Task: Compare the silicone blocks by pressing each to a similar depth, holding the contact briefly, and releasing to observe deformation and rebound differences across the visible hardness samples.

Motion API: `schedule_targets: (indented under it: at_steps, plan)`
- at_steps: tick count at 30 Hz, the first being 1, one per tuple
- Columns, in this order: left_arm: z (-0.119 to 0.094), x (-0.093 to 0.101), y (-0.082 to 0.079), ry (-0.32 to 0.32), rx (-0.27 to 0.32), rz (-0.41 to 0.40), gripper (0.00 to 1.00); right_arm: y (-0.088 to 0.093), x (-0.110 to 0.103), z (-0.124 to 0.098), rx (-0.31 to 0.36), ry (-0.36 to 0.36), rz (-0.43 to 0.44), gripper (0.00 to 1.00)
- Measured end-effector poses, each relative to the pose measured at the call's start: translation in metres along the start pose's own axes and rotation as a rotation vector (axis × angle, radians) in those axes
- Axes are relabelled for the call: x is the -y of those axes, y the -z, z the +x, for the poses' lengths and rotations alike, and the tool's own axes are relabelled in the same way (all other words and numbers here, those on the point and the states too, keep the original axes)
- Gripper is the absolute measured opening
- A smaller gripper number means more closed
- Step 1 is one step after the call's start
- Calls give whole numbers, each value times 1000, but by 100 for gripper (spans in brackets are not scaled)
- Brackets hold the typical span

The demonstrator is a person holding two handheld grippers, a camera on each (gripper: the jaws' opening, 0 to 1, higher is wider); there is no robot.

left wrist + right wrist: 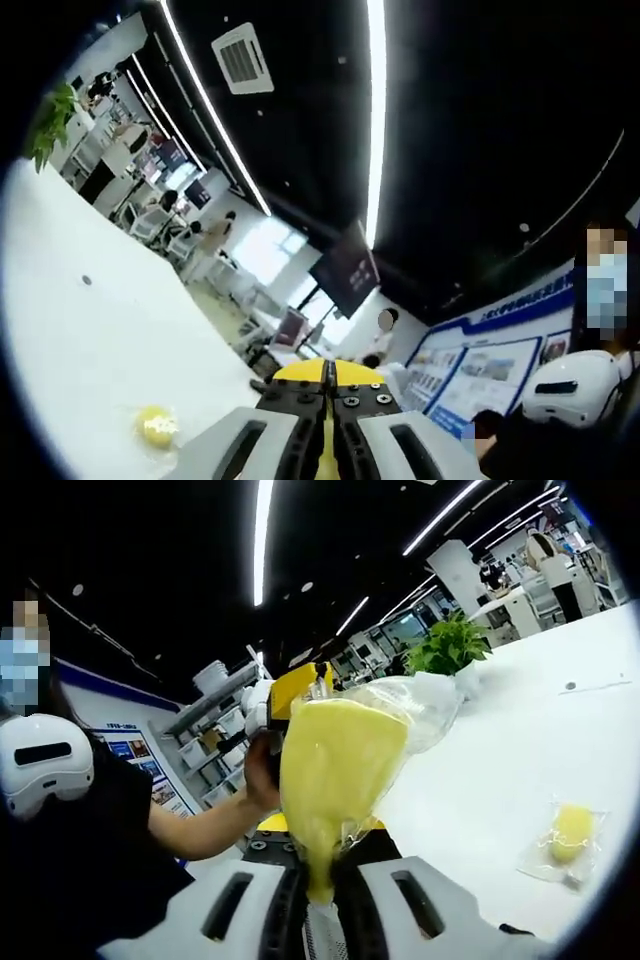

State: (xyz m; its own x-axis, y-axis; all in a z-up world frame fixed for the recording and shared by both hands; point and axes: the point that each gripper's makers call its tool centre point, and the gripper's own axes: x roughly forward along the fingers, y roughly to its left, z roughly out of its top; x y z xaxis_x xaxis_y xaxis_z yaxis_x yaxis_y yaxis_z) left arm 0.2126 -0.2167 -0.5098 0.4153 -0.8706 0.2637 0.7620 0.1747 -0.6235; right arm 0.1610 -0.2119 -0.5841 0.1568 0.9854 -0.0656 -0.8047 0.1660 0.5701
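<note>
The right gripper (pixel 318 905) pinches a bagged yellow block (pixel 335 770) by its lower tip; the slick bag may slip free. The left gripper (pixel 326 455) is closed, empty. A second block (pixel 570 832) lies on the table (pixel 480 790).

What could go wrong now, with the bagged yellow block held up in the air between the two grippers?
1. The right gripper pinches only the bag's thin lower end, so the bagged yellow block may slip out or the plastic may tear.
2. The block hangs above the white table unsupported; pressing it here gives no comparable depth.
3. Another bagged yellow sample lies near the table edge and could get knocked off.
</note>
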Motion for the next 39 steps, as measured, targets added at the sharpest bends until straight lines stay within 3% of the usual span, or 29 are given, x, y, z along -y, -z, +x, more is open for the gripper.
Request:
schedule_targets:
  at_steps: [8,29,34,39]
  plan:
    - [-4,-4,-2,-34,16,4,0,1,4,7,11,-8,4,3]
    - [-4,-7,-6,-36,50,-15,0,-3,9,10,29,-17,-7,3]
    - [-1,-13,-5,-68,63,-40,0,-3,11,8,33,-17,7,2]
    - [-2,-8,-4,-40,59,-28,0,-2,9,7,47,-16,-6,2]
